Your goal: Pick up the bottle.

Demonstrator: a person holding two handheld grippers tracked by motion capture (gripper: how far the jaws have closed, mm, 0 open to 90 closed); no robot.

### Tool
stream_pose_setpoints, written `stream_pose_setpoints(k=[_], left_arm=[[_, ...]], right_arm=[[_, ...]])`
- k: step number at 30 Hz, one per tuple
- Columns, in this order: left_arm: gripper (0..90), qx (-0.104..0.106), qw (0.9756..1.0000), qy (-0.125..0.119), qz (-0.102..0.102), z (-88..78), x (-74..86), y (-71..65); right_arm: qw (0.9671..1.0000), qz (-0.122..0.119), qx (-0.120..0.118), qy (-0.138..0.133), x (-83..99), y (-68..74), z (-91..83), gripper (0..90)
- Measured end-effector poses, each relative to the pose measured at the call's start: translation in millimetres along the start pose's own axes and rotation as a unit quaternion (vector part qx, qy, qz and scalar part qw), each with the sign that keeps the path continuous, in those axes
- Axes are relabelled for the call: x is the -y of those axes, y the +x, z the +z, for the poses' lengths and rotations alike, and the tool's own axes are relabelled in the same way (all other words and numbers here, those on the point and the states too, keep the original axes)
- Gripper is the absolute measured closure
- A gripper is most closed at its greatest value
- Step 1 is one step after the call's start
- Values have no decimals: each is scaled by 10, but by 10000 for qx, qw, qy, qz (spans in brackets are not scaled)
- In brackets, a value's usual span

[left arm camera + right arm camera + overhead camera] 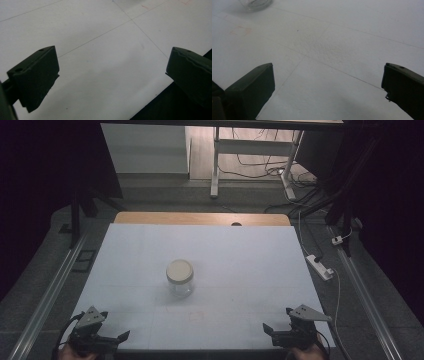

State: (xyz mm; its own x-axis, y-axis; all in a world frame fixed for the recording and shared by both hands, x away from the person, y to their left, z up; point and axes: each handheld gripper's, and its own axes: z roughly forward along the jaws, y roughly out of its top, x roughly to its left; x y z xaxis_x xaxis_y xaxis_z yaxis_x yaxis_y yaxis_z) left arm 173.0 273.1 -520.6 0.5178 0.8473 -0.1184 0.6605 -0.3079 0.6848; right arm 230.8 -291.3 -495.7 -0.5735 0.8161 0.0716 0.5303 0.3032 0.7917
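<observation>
The left black two-jaw tool (102, 338) is a dark, angular block of matt plastic topped by a grey three-cornered plate with small dark holes. A black cable trails from its outer side. The right black two-jaw tool (285, 332) has the same build, with its own grey plate and a dark cable. In the gripper views each jaw is a thick, flat-faced black slab with a small round screw hole near its upper edge.
</observation>
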Motion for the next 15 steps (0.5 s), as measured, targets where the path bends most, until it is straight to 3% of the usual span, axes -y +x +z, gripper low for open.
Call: stream_pose_setpoints(k=[8,15], left_arm=[[0,94,9999,-10,-73,2,1,22],[0,169,9998,129,46,30,-16,13]], right_arm=[[9999,35,-149,55,-2,-19,12,0],[9996,-81,-221,129,-7,-2,23,0]])
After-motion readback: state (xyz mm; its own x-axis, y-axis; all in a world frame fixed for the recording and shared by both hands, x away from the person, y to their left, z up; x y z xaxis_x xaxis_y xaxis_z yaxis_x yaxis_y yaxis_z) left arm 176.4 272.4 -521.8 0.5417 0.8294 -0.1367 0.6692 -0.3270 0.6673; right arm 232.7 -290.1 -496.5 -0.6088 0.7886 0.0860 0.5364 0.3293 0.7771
